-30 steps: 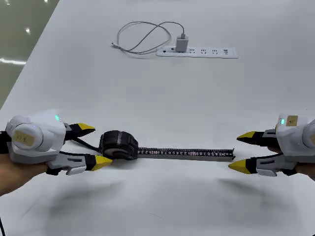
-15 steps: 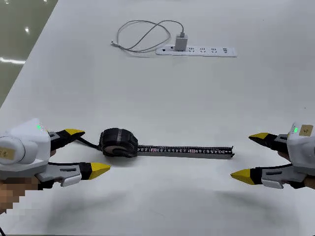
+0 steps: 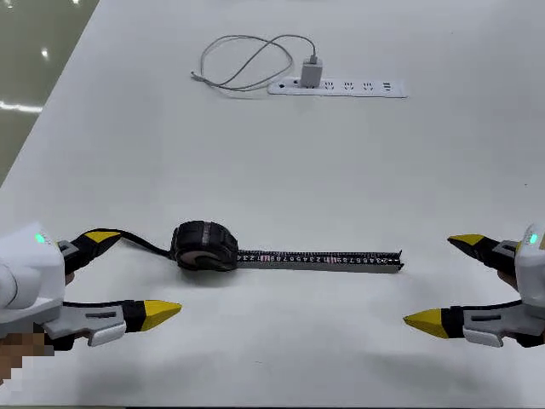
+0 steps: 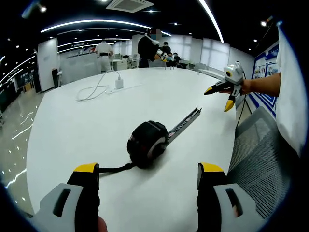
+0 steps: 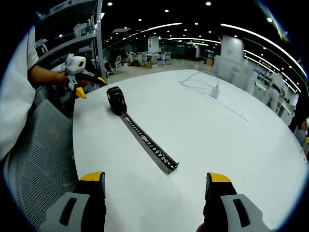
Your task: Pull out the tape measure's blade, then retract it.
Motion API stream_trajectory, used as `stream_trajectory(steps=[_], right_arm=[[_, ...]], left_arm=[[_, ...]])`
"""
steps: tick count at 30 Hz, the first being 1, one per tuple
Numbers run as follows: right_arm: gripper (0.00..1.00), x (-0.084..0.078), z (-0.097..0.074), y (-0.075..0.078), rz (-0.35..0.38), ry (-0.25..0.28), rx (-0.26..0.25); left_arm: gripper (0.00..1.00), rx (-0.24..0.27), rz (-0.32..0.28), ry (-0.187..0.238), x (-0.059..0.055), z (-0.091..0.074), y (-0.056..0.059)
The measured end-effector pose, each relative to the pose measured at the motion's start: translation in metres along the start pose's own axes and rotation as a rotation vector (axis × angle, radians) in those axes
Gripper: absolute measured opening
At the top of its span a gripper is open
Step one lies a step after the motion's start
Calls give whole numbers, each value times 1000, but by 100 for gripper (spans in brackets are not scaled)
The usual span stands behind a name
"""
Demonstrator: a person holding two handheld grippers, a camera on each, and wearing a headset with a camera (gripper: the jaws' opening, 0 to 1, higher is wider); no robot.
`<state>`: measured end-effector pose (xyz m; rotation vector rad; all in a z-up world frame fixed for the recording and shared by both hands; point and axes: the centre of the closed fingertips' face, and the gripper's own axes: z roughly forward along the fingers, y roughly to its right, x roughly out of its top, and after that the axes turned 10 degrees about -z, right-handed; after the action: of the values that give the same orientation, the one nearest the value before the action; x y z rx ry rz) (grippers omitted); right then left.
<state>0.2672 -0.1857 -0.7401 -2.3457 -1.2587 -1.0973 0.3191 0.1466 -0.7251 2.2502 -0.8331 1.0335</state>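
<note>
While both grippers hang clear of it, the tape measure (image 3: pixel 204 246) lies on the white table (image 3: pixel 341 170) in the head view, with its blade (image 3: pixel 319 258) drawn out flat to the right of the black case. The left gripper (image 3: pixel 145 271) sits just left of the case, jaws spread wide and gripping nothing. The right gripper (image 3: pixel 429 281) sits beyond the blade's far end, jaws likewise parted and empty. A black strap (image 3: pixel 140 241) runs from the case toward the left gripper's upper jaw and may touch it, though the contact is hard to make out. Farther back lies a power strip (image 3: pixel 341 88) with a charger (image 3: pixel 312 72) plugged in and a looped cable (image 3: pixel 243 64).

In the left gripper view, the yellow-tipped jaws stand wide apart with the case just ahead between them, touching neither. The blade runs away toward the right gripper.

In the right gripper view, the blade's end lies ahead between the spread jaws, clear of both. The case sits at the far end, near the left gripper.
</note>
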Motion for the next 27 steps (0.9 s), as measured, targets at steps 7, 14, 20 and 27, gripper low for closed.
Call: stream_trajectory(steps=[7,14,20,27], right_arm=[[89,-2,-6,-7,26,16,-12],[92,-5,-13,-10,52,32,-35],[92,-7,-17,-15,61,41,-48],[92,-10,-22,-21,78,46,-66]], left_arm=[[86,27,-9,20,-5,-8,2],[89,49,-22,35,-10,-16,6],[90,72,-35,44,-16,-21,8],[89,93,-48,55,-21,-26,9]])
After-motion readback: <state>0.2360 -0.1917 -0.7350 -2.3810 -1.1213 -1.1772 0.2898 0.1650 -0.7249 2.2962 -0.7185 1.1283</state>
